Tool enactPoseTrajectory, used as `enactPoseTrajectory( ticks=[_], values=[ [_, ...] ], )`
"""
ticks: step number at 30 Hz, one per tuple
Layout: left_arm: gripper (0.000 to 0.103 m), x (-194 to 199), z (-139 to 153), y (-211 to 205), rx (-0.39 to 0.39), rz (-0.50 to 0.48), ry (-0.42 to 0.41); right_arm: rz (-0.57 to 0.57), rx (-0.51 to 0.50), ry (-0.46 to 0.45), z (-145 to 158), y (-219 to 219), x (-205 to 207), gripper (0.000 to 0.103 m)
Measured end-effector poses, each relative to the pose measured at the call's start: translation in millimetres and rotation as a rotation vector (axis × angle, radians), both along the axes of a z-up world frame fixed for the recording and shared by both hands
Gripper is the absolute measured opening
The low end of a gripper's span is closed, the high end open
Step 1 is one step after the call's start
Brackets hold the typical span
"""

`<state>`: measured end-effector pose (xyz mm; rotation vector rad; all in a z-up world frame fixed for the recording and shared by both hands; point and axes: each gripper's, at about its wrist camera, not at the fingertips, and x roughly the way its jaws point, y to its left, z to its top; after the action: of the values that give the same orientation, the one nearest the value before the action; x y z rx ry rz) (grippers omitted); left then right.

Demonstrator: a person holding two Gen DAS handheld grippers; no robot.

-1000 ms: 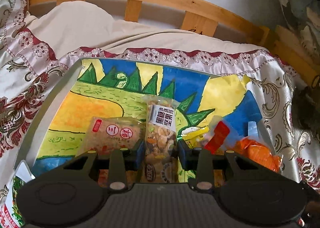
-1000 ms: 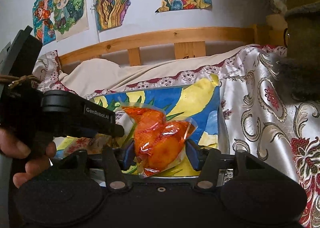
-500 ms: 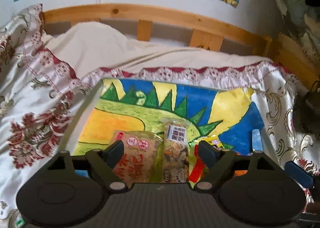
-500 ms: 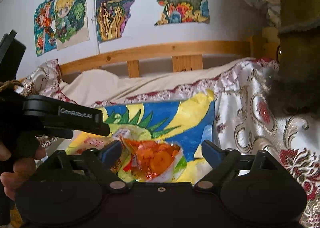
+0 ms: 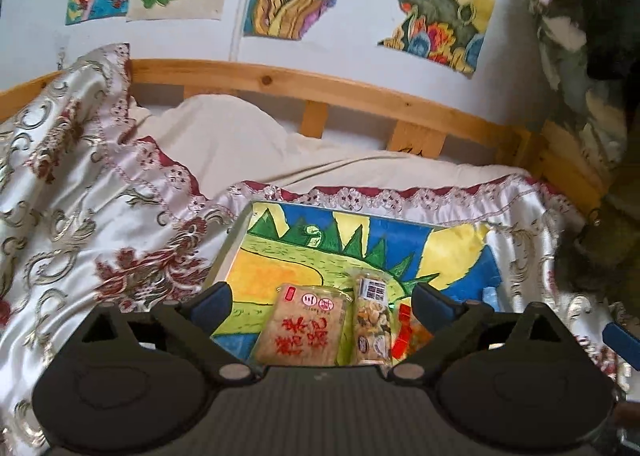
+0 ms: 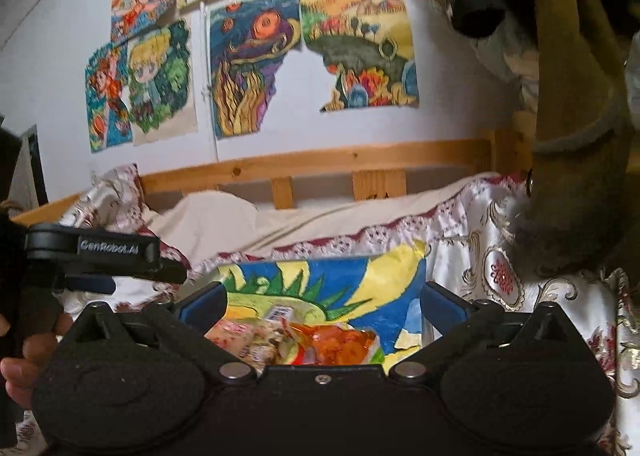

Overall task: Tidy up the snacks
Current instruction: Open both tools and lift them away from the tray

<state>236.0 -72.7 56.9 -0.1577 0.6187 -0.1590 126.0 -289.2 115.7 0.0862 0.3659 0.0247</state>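
On the left we see our left gripper [image 5: 322,304] with its fingers spread wide and nothing between them, raised above the painted board [image 5: 360,244] that lies on the bedspread [image 5: 92,224]. On the board's near edge, a tan snack pack with red characters [image 5: 302,330] lies leftmost, a nut mix packet [image 5: 372,322] just beside it, then an orange snack bag [image 6: 340,346]. Our right gripper [image 6: 322,306] hangs over that bag, equally wide and empty.

Glossy clear plastic snack packets [image 5: 304,330], shiny satin bedspread [image 5: 80,224] with lace trim, smooth varnished wooden bed rail [image 5: 320,86], matt painted paper sheet [image 5: 360,244], matt black plastic grippers [image 5: 322,304].
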Motion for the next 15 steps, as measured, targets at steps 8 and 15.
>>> enactPoseTrajectory(
  ticks=[8,15],
  values=[
    [0.102,-54.5,21.6,27.2,0.001,-0.009,-0.077,0.009,0.000,-0.024,22.6,20.5,-40.0,0.102],
    [0.102,-99.1,26.3,44.9,0.032,-0.012,-0.123,0.021,-0.005,-0.028,32.0,32.0,-71.1,0.102]
  ],
)
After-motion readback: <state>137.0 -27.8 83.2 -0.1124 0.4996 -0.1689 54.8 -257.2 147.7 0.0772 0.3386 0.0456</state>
